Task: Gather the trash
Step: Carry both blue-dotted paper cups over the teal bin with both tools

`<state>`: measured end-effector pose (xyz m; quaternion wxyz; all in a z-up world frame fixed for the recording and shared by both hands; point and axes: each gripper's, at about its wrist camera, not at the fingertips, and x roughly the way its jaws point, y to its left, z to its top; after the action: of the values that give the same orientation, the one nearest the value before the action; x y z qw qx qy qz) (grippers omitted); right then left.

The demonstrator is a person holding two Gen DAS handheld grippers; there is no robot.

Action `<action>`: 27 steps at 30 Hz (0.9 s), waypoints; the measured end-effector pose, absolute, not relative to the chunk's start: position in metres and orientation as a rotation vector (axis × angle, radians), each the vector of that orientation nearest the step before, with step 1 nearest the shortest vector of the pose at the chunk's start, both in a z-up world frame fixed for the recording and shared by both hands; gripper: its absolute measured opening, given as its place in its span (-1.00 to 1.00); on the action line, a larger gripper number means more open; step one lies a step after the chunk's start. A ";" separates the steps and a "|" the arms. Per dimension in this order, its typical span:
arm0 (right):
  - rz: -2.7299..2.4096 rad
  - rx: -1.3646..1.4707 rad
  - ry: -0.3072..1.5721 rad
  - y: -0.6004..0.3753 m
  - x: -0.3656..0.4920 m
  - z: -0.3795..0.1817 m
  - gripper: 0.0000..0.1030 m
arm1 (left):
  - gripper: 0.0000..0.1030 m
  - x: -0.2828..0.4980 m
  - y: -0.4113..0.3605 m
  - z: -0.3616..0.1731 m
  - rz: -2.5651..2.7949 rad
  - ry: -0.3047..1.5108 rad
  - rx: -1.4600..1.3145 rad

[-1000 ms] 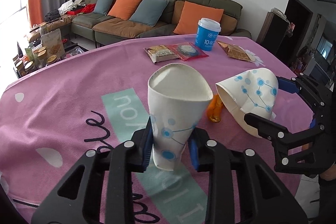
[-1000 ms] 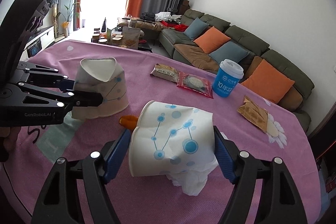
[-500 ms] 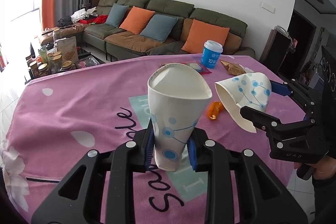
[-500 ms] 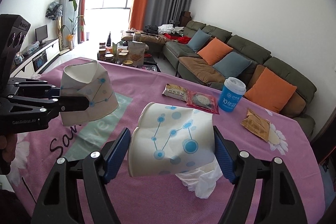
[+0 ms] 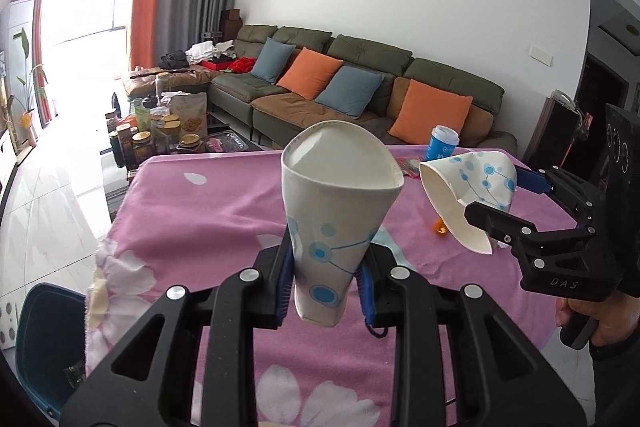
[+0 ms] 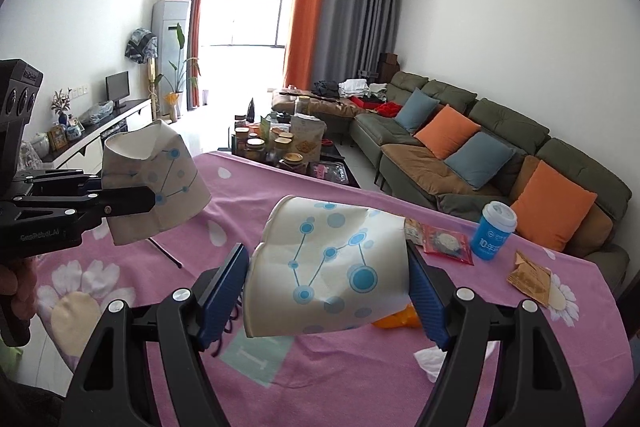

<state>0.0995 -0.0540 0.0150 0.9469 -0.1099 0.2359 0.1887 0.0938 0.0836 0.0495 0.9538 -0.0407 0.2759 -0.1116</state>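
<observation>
My left gripper [image 5: 322, 291] is shut on a crushed white paper cup with blue dots [image 5: 336, 211], held upright above the pink tablecloth [image 5: 200, 211]; this cup also shows in the right wrist view [image 6: 154, 183]. My right gripper [image 6: 326, 291] is shut on a second dotted paper cup [image 6: 328, 267], held sideways; it also shows in the left wrist view [image 5: 468, 195]. An orange scrap [image 6: 394, 319] and a white tissue [image 6: 432, 363] lie on the cloth under the right cup. A dark blue bin [image 5: 44, 343] stands on the floor at the table's left edge.
A blue lidded cup [image 6: 494, 231], a red snack packet [image 6: 446, 241] and a brown wrapper [image 6: 530, 277] lie on the far side of the table. A green sofa [image 6: 480, 155] with cushions and a low table with jars [image 6: 280, 143] stand beyond.
Both grippers have risen and pulled back toward the table's left end with their cups. The bin has come into the left wrist view.
</observation>
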 end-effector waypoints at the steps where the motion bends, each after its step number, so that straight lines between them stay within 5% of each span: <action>1: 0.398 -0.224 0.474 -0.048 0.099 0.017 0.43 | -0.48 0.088 0.089 0.052 -0.212 0.553 -0.085; 27: 0.865 -0.288 0.414 0.160 0.081 0.046 0.44 | -0.47 -0.068 0.309 0.074 0.291 0.471 -0.185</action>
<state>0.0811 0.1598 0.0460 0.8774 -0.1379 0.1985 0.4144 -0.0680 0.3094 0.0742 0.9577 -0.0913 0.2322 0.1432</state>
